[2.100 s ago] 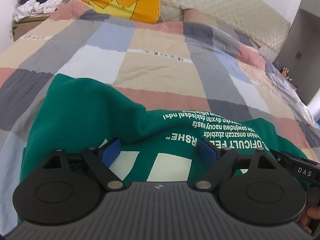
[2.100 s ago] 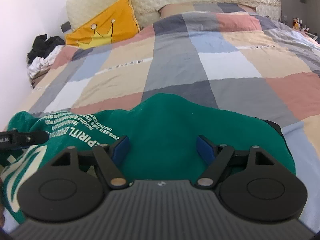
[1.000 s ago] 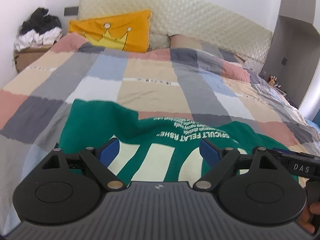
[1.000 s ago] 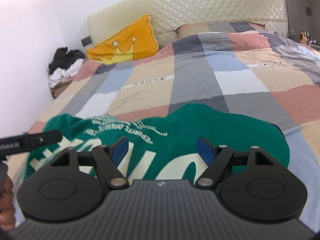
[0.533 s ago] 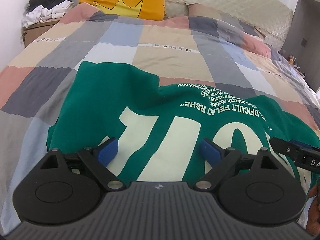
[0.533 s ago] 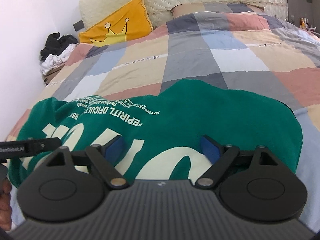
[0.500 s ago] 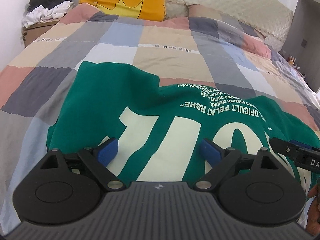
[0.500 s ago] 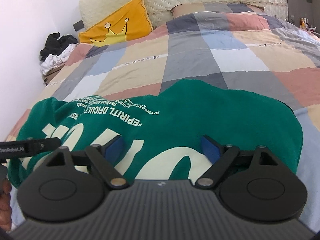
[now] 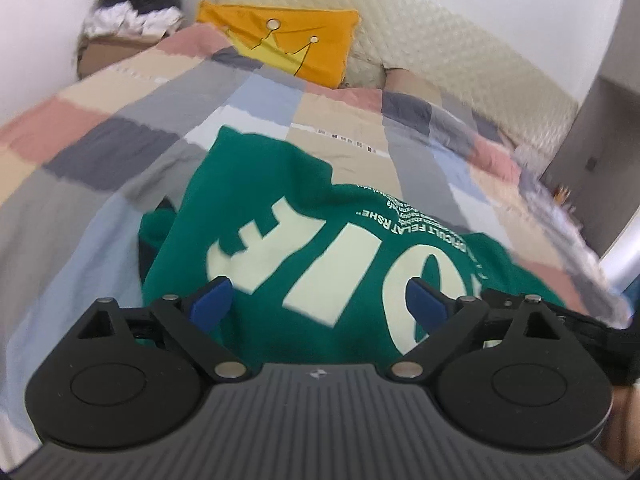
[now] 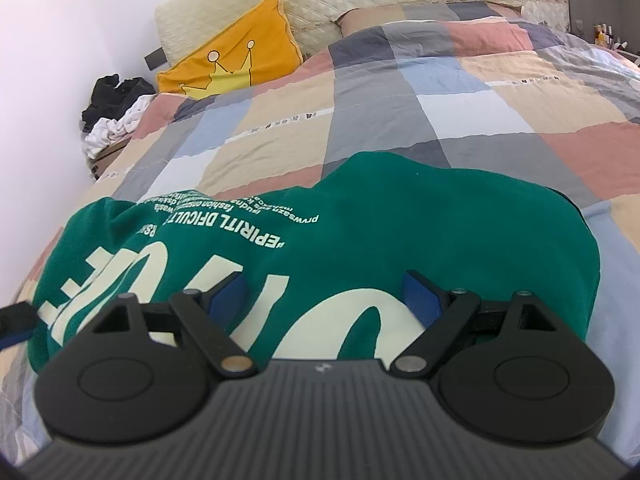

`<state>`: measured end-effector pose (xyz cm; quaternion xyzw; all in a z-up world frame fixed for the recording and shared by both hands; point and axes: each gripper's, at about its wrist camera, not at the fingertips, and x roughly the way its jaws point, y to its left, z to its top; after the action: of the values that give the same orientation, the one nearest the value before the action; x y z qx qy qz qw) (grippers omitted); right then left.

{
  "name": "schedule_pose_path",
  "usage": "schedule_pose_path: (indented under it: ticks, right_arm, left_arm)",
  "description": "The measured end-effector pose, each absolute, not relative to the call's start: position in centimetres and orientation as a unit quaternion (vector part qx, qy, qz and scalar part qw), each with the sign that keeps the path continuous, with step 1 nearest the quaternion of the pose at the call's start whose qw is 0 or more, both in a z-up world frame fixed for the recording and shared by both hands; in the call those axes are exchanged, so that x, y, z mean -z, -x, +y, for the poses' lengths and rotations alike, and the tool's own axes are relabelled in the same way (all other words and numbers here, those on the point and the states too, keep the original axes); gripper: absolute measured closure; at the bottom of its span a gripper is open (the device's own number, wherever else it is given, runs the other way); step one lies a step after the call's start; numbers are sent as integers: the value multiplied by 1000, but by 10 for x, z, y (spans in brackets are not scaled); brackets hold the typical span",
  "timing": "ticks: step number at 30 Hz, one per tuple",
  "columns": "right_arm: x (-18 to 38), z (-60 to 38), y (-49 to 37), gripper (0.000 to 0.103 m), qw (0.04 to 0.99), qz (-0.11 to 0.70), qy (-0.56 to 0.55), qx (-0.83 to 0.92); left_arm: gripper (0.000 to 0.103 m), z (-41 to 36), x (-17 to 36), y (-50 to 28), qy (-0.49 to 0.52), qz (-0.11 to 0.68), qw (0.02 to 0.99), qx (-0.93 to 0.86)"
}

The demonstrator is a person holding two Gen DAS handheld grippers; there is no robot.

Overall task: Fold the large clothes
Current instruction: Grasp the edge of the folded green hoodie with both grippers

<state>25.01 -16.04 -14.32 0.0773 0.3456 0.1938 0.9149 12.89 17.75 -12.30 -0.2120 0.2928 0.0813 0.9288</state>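
left gripper (image 9: 322, 306) wide, empty | right gripper (image 10: 326, 294) wide, empty | green sweatshirt (image 10: 400, 232) on quilt (image 10: 460, 92)

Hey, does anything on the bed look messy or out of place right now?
The green sweatshirt lies rumpled rather than flat, its left edge doubled under. Beyond the bed, a pile of clothes sits heaped on a box. Nothing looks spilled or damaged.

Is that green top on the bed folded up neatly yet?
Not neatly. The green top lies rumpled on the checked quilt, its big pale lettering face up; its far edge is humped, and more green cloth bunches at its left side.
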Motion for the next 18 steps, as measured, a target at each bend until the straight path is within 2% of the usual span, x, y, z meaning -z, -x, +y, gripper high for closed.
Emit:
schedule_pose_path:
  ticks: [6, 12, 18]
  right_arm:
    - [143, -160, -251, 17, 915, 346, -80, -193]
    - [142, -162, -253, 17, 913, 349, -90, -192]
    - [142, -159, -251, 17, 914, 349, -88, -186]
  left_arm:
    - [4, 189, 138, -123, 309, 320, 894, -62]
    - [4, 210, 185, -140, 446, 359, 818, -47]
    - [2, 232, 220, -150, 575, 341, 742, -45]
